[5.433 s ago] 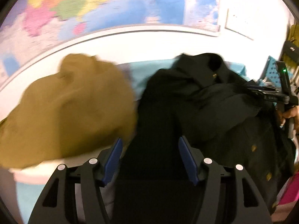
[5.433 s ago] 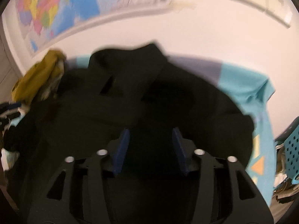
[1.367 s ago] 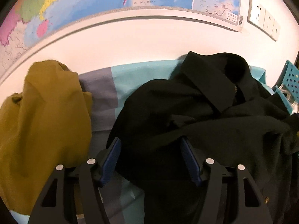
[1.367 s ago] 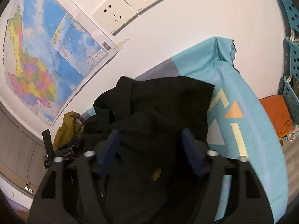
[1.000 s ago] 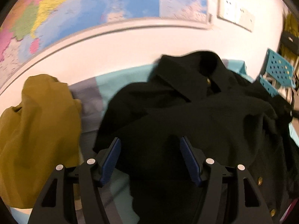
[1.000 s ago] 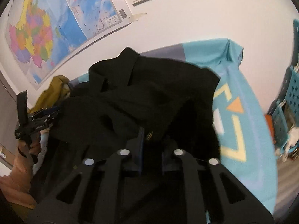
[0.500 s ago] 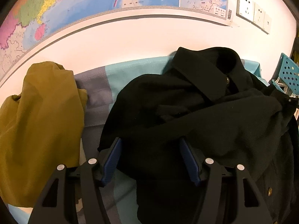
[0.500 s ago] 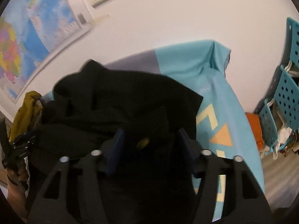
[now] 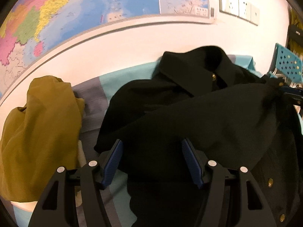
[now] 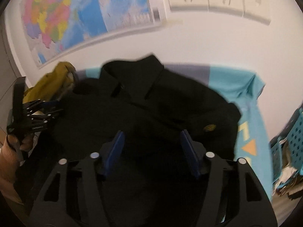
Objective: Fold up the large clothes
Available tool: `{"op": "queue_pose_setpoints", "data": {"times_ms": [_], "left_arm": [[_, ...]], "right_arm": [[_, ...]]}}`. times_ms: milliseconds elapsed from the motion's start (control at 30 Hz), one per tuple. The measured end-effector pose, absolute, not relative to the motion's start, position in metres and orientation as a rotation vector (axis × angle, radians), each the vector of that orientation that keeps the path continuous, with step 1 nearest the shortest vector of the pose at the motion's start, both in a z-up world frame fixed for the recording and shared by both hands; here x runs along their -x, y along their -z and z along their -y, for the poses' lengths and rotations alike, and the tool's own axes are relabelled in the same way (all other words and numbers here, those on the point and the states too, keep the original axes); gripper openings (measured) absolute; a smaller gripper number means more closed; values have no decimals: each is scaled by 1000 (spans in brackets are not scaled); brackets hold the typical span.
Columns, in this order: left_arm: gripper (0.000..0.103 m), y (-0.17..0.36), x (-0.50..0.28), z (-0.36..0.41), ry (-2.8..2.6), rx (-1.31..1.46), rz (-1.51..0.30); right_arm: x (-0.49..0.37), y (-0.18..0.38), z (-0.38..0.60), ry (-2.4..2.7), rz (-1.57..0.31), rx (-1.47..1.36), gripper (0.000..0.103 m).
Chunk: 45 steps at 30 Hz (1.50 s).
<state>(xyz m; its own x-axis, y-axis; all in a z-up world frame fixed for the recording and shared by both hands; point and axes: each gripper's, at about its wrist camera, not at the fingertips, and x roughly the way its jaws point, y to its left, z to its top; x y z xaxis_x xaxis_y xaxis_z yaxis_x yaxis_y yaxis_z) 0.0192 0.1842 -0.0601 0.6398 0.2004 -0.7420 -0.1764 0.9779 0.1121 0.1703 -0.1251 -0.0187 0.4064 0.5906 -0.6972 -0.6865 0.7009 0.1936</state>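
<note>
- While both tools sit over it, the black coat [image 9: 208,117] lies crumpled on the blue cloth [image 9: 121,79], collar toward the wall, a sleeve or front panel thrown across the body.
- Left gripper [image 9: 152,158]: jaws wide apart, dark fabric lying between the blue pads, nothing pinched.
- Right gripper [image 10: 151,151]: jaws likewise spread over the coat's middle, not clamped; this view is motion-blurred.
- Seen from the right wrist, the left gripper appears at the coat's left edge, held in a hand [image 10: 11,151].
- Step in hand, as I judge it: re-gripping to spread the coat flat before any fold.
- To do it well: pinch one layer only at an edge or shoulder seam, both sides level, then pull outward evenly so the crossed panel comes clear. The cloth looks thick and heavy; take a deep bite or it may slip.
- Keep the gold buttons [image 10: 209,127] out from between the pads.
- Surface: blue and grey cloth with yellow and orange shapes near its right edge, draped over the far corner.
- Mustard garment [image 9: 39,132] heaped just left of the coat; keep it out of the spread.
- Room: white wall, map [image 9: 79,13], sockets [image 10: 217,0], perforated teal crate [image 9: 288,66] to the right.
</note>
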Motion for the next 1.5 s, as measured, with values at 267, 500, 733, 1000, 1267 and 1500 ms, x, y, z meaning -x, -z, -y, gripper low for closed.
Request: {"op": "queue_pose_setpoints", "data": {"times_ms": [267,500,733,1000,1267,1500], "left_arm": [[71,59,-17,-200,-254,35,-853],[73,38,45,-191,-196,12,-809],[75,52,90,-168,-131,-13,-850],[77,55,140,-184,-168,55,-847],[78,61,172,-198,-143,109,-854],[81,71,197,-205,-56,212,-876]], "right_arm": [[-186,26,122,-760,-849,105,59],[-103,0,164,-926,-807,79,67],[-35,25,116,-1113,-931,184,67],[-12,58,57,-1050,-927,366,18],[-18,58,54,-973,-882,328,4],[-9,12,123,-931,-791,116,62]]}}
